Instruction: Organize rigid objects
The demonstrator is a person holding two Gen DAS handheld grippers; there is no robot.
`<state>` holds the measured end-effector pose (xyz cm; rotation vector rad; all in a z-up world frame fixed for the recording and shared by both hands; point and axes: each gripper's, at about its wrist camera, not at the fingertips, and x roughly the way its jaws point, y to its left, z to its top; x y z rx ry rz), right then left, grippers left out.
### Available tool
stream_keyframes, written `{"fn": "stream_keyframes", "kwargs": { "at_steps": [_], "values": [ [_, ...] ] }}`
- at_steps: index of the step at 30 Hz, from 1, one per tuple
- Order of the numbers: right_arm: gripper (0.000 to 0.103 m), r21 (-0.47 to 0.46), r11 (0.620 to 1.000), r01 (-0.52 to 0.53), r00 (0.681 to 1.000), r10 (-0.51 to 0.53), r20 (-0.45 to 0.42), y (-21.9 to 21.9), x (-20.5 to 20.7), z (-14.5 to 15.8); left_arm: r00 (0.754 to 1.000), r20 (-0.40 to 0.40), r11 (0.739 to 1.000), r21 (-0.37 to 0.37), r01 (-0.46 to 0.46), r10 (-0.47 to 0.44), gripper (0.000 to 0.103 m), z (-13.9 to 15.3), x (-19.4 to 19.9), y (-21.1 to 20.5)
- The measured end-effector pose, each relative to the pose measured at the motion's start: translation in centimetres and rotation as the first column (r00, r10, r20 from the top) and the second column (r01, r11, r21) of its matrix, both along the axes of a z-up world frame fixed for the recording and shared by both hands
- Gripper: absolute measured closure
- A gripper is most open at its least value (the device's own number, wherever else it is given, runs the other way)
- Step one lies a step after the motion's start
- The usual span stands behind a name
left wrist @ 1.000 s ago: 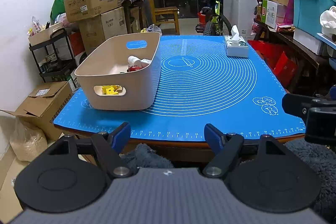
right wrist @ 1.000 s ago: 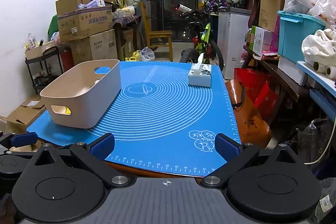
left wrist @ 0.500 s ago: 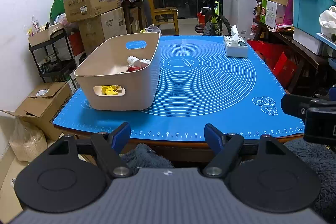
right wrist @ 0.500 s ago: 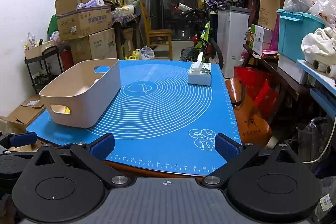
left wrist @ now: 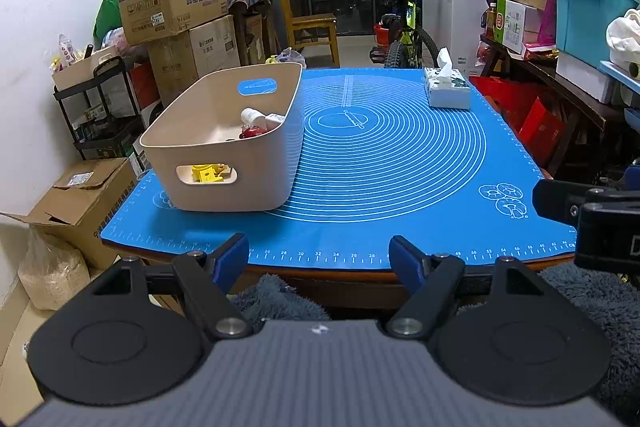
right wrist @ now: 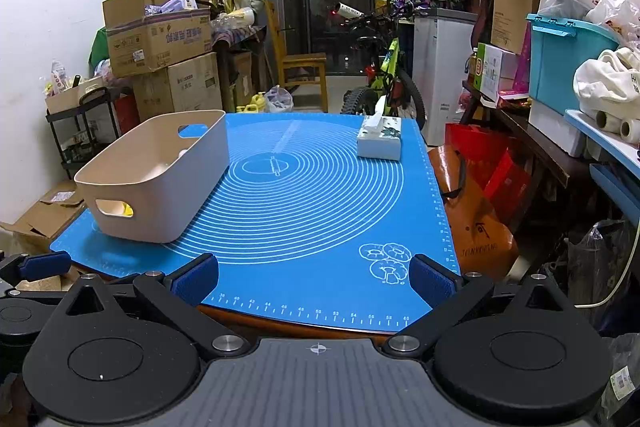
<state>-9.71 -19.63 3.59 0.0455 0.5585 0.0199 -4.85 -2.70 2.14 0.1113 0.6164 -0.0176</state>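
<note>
At the left of the frame a beige bin (left wrist: 224, 163) is sitting on the blue mat (left wrist: 392, 163), holding a yellow piece (left wrist: 206, 173), a white bottle (left wrist: 253, 117) and something red (left wrist: 251, 133). At bottom centre the left gripper (left wrist: 319, 259) is hovering off the table's near edge, jaws spread wide and gripping nothing. The right gripper (right wrist: 314, 277) is likewise gaping empty. Toward the upper right a tissue box (left wrist: 447, 91) is resting on the mat.

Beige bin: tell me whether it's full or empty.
Partly filled. The beige bin holds a white-capped bottle, something red, and a yellow item visible through its handle slot.
</note>
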Motion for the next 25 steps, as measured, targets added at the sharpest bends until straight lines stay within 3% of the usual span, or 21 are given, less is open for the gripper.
{"fn": "stream_keyframes", "kwargs": {
  "at_steps": [25],
  "values": [
    [0.002,0.000,1.000,0.003,1.000,-0.003,-0.005,0.31,-0.19,-0.51,1.000,0.008,1.000,0.001,-0.001,0.001,0.025,0.38,-0.23,-0.20]
  ]
}}
